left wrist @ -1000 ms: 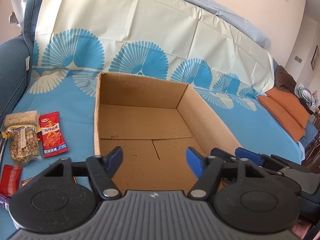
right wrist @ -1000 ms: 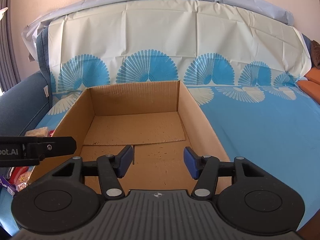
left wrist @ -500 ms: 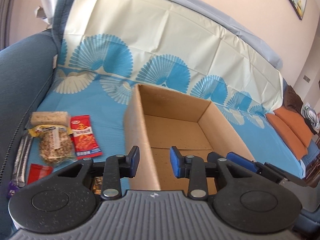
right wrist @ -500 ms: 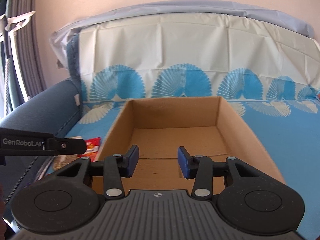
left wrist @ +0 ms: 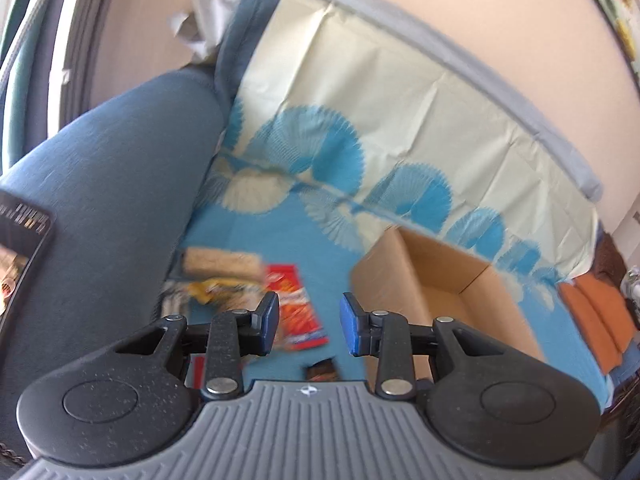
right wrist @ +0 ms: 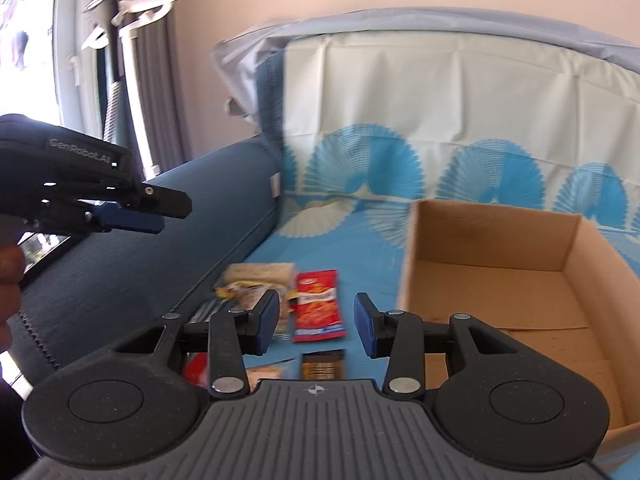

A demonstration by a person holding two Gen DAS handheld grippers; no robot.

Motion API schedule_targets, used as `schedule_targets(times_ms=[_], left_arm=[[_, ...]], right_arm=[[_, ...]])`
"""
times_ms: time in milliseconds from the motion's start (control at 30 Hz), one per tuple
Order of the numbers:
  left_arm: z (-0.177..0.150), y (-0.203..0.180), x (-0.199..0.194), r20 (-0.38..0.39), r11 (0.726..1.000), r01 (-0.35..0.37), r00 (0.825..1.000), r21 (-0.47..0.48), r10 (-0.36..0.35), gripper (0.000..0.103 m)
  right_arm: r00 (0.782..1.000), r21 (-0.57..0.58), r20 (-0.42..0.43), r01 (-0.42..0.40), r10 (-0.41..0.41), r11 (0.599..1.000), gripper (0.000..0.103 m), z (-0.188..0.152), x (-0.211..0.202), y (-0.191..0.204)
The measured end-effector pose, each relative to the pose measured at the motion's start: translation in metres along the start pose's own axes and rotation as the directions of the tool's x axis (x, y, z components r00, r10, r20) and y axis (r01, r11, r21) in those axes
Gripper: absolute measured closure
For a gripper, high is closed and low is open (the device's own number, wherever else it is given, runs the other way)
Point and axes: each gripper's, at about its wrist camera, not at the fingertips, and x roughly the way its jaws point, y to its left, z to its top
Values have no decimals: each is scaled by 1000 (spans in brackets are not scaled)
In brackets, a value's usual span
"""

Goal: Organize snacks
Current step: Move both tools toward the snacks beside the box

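snacks beside cardboard box, both grippers spread, holding nothing.
right view alone showed left gripper; red packet in both.

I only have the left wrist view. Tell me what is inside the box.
Observer: The right wrist view looks into the cardboard box: the floor that shows is bare, no snacks on it.
Operator: Now give me the right gripper.
Observer: The right gripper is open and holds nothing; the red packet shows between its fingers, lying on the seat beyond them.
Operator: Report my left one from outside.
Observer: The left gripper is raised off the seat, left of the snacks, on the sofa armrest side.
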Motion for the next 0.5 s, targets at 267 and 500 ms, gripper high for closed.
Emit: schedule_targets(times_ms=[267,500], left_arm=[[-33,51,32,-106,980,-123,989,-155,107,66],[-58,54,33,-118,964,-137,987,-227,113,55]], right_arm=[[994,-88,-107,-47,37,995,56,-18,36,36],[978,-109,-209,-38,15,993,39,-36,72,40]])
